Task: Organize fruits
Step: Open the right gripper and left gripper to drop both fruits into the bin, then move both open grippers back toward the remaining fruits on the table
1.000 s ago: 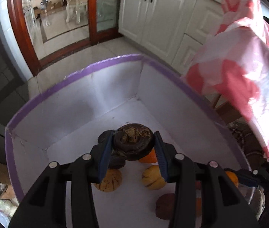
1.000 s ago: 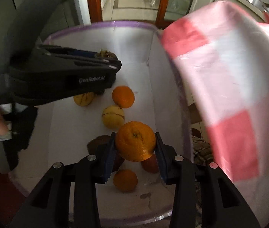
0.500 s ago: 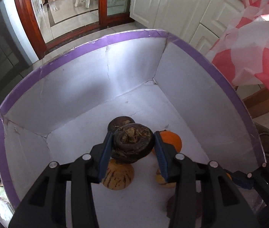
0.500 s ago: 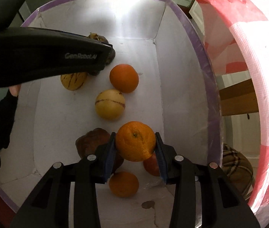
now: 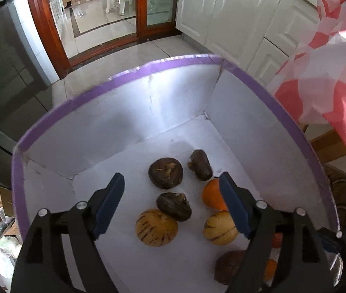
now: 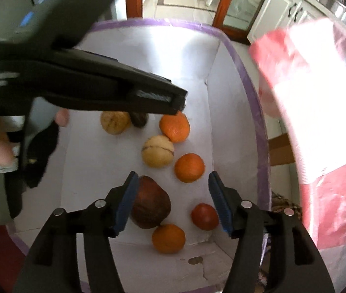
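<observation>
A white box with a purple rim point(image 5: 133, 73) holds the fruit; it also shows in the right wrist view point(image 6: 236, 56). My left gripper point(image 5: 170, 190) is open and empty above a dark brown fruit point(image 5: 165, 172). Two more dark fruits point(image 5: 174, 206) point(image 5: 200, 165), two yellow striped melons point(image 5: 156, 227) point(image 5: 219, 227) and an orange point(image 5: 212, 196) lie below it. My right gripper point(image 6: 173, 188) is open and empty above an orange point(image 6: 189, 167). Near it lie a brown-red fruit point(image 6: 150, 204), a red fruit point(image 6: 204, 216) and another orange point(image 6: 168, 238).
A pink-and-white checked cloth point(image 5: 324, 78) hangs at the box's right side, also in the right wrist view point(image 6: 319, 122). The left gripper's body point(image 6: 80, 88) crosses the right wrist view above the box. White cabinets point(image 5: 231, 14) and a tiled floor lie beyond.
Both grippers have opened. The dark fruit has left the left gripper and lies in the box. The orange has left the right gripper and lies in the box.
</observation>
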A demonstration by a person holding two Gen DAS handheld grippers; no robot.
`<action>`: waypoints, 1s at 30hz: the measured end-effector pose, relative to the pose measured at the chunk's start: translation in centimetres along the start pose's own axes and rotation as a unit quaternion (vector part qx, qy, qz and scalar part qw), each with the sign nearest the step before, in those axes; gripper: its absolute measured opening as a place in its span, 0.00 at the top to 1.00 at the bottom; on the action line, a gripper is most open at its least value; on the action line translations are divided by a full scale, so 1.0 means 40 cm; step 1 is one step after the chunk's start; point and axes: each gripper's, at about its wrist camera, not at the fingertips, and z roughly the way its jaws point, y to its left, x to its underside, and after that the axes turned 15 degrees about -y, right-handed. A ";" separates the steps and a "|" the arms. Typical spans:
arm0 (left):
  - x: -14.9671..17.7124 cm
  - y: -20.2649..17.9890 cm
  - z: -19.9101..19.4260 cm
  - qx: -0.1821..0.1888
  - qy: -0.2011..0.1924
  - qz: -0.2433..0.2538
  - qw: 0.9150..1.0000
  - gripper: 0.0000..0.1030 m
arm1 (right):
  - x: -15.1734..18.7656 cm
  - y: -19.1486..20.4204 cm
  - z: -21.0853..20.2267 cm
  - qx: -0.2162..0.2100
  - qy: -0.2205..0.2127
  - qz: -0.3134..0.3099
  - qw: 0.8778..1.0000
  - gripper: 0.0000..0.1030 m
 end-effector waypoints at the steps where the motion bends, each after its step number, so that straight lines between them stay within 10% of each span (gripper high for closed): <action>1: -0.004 -0.001 -0.006 -0.002 -0.004 0.000 1.000 0.22 | -0.008 0.000 -0.018 -0.002 -0.012 -0.001 1.000 0.43; 9: -0.111 -0.045 -0.141 -0.020 -0.099 0.012 0.995 0.14 | -0.050 -0.045 -0.255 -0.024 -0.148 0.051 0.987 0.35; 14: -0.185 -0.151 -0.274 0.001 -0.193 0.035 0.980 0.02 | -0.046 -0.148 -0.488 0.046 -0.266 0.093 0.958 0.24; 23: -0.234 -0.569 -0.429 0.173 -0.231 0.162 0.944 0.02 | 0.166 -0.444 -0.744 0.225 -0.332 0.183 0.897 0.16; 30: -0.262 -0.951 -0.396 0.272 -0.229 0.178 0.918 0.02 | 0.406 -0.771 -0.783 0.294 -0.293 0.310 0.855 0.16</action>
